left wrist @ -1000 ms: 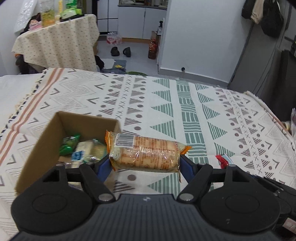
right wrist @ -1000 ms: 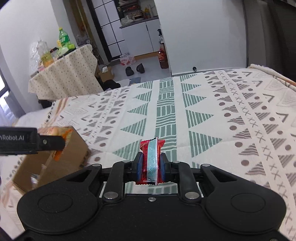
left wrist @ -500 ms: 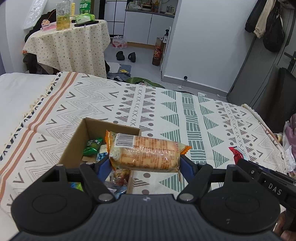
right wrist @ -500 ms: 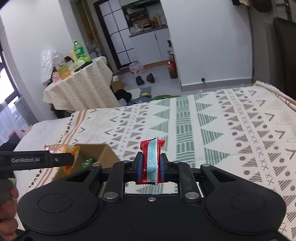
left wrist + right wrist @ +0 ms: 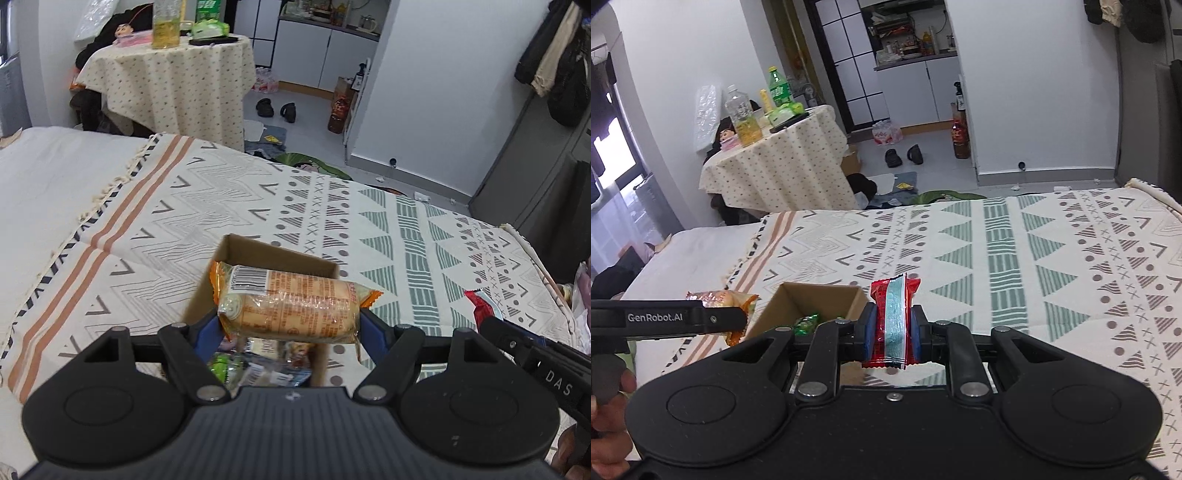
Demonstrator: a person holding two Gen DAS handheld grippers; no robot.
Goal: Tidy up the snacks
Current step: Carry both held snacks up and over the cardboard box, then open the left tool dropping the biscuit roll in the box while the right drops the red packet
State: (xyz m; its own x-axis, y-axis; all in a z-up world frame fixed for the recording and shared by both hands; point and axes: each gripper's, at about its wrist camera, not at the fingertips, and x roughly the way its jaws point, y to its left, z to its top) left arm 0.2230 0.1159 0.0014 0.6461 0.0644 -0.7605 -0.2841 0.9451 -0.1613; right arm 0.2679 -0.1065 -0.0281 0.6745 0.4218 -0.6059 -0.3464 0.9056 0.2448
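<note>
My left gripper [image 5: 290, 325] is shut on an orange biscuit pack [image 5: 291, 308], held crosswise above the open cardboard box [image 5: 280, 256]. Several wrapped snacks [image 5: 255, 369] lie inside the box. My right gripper [image 5: 891, 326] is shut on a red snack packet [image 5: 892, 321] with a pale blue stripe, held upright just right of the box [image 5: 820, 299]. In the right wrist view the left gripper [image 5: 733, 319] and its biscuit pack [image 5: 720, 299] hover left of the box. The red packet [image 5: 482, 301] also shows at the right of the left wrist view.
The box sits on a bed with a patterned blanket [image 5: 369, 221]. A round table [image 5: 775, 162] with bottles stands beyond the bed's far edge. Shoes [image 5: 903, 155] and a bottle [image 5: 960, 142] are on the floor. A person's hand [image 5: 607, 417] grips the left handle.
Both grippers have risen and pulled back. The box now lies under the left gripper's biscuit pack. Both grips are unchanged.
</note>
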